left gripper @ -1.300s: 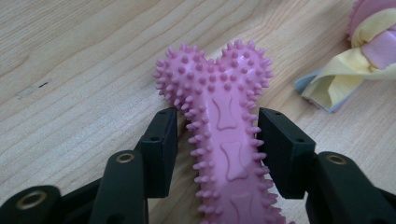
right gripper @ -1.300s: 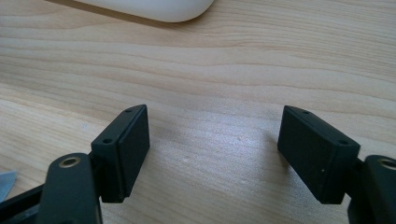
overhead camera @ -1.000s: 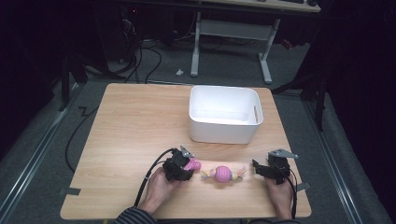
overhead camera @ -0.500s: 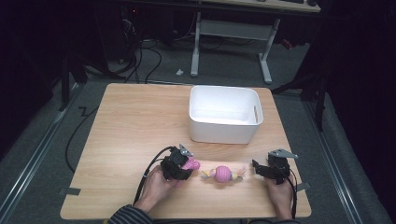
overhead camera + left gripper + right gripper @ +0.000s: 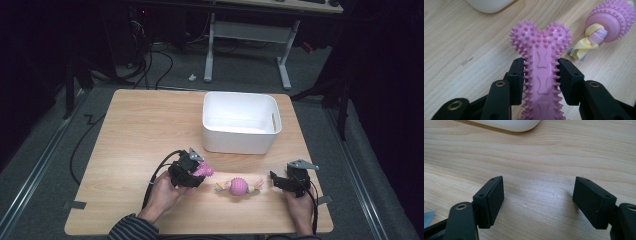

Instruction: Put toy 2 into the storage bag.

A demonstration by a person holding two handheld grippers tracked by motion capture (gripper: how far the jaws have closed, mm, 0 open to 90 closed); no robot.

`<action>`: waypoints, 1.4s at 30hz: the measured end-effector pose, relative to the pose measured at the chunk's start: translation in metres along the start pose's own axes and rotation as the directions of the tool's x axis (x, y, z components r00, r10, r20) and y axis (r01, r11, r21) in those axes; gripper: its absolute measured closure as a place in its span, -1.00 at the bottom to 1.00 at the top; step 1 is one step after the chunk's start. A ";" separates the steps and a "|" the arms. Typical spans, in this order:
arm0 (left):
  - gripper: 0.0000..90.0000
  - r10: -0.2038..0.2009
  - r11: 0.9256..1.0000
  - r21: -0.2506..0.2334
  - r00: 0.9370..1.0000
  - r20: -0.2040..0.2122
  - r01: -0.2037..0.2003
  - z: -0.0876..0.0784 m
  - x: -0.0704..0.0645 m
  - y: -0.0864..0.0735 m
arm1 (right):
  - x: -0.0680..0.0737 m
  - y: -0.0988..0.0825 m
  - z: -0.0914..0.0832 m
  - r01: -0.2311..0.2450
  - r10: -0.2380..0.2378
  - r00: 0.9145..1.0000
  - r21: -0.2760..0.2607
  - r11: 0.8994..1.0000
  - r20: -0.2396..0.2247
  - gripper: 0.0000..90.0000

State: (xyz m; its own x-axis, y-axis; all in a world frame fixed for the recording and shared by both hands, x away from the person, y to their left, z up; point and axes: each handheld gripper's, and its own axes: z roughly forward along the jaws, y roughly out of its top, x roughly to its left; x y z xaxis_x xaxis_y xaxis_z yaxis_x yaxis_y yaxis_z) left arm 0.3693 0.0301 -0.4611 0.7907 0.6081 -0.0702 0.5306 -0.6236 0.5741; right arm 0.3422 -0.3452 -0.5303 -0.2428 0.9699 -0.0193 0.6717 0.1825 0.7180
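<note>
Gripping a pink bone, the left gripper sits near the tub; the right gripper gapes empty.

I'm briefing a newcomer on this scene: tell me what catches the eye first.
The spiky pink bone toy stands out, clamped in the left gripper near the table's front edge. Just right of it lies a pink ball toy with pastel knots, and behind them sits an empty white bin.

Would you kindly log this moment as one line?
left gripper: shut on pink bone toy | right gripper: open, empty | white bin: empty
</note>
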 end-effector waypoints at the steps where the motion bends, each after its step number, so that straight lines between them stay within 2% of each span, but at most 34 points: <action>1: 0.30 -0.003 1.000 -0.009 1.000 0.010 0.003 -0.003 0.001 0.001 | 0.000 0.000 0.000 0.000 0.000 1.000 0.000 1.000 0.000 -0.43; 7: 0.30 0.002 1.000 -0.022 1.000 0.013 -0.002 -0.012 0.004 0.006 | 0.000 0.000 0.000 0.000 0.000 1.000 0.000 1.000 0.000 -0.43; 9: 0.31 0.015 1.000 -0.024 1.000 0.006 -0.015 -0.015 0.005 0.008 | 0.000 0.000 0.000 0.000 0.000 1.000 0.000 1.000 0.000 -0.43; 14: 0.31 0.030 0.999 -0.028 0.999 0.021 -0.030 -0.023 0.009 0.013 | 0.000 0.000 0.000 0.000 0.000 1.000 0.000 1.000 0.000 -0.43; 16: 0.31 0.029 0.999 -0.034 0.999 0.017 -0.029 -0.025 0.010 0.015 | 0.000 0.000 0.000 0.000 0.000 1.000 0.000 1.000 0.000 -0.43; 18: 0.31 0.020 0.999 -0.049 0.999 0.032 -0.018 -0.030 0.013 0.017 | 0.000 0.000 0.000 0.000 0.000 1.000 0.000 1.000 0.000 -0.43; 21: 0.31 0.025 0.998 -0.066 0.999 0.025 -0.023 -0.037 0.015 0.021 | 0.000 0.000 0.000 0.000 0.000 1.000 0.000 1.000 0.000 -0.43; 23: 0.31 0.021 0.997 -0.074 0.999 0.040 -0.018 -0.044 0.017 0.024 | 0.000 0.000 0.000 0.000 0.000 1.000 0.000 1.000 0.000 -0.43; 26: 0.31 0.029 0.996 -0.083 0.999 0.031 -0.026 -0.050 0.019 0.028 | 0.000 0.000 0.000 0.000 0.000 1.000 0.000 1.000 0.000 -0.43; 28: 0.31 0.024 0.995 -0.094 0.999 0.046 -0.020 -0.055 0.023 0.032 | 0.000 0.000 0.000 0.000 0.000 1.000 0.000 1.000 0.000 -0.43; 32: 0.31 0.029 0.994 -0.103 0.999 0.040 -0.024 -0.059 0.023 0.037 | 0.000 0.000 0.000 0.000 0.000 1.000 0.000 1.000 0.000 -0.43; 36: 0.31 0.032 0.994 -0.106 0.998 0.055 -0.026 -0.062 0.027 0.043 | 0.000 0.000 0.000 0.000 0.000 1.000 0.000 1.000 0.000 -0.43; 42: 0.31 0.039 0.992 -0.124 0.997 0.067 -0.031 -0.069 0.031 0.059 | 0.000 0.000 0.000 -0.001 0.001 1.000 0.000 1.000 0.000 -0.43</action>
State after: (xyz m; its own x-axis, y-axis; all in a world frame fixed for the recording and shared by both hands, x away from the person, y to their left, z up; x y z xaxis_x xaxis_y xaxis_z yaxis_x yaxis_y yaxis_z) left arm 0.4040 0.0466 -0.3730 0.8297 0.5488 -0.1021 0.4641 -0.5766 0.6724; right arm 0.3421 -0.3451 -0.5303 -0.2423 0.9700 -0.0191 0.6720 0.1820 0.7178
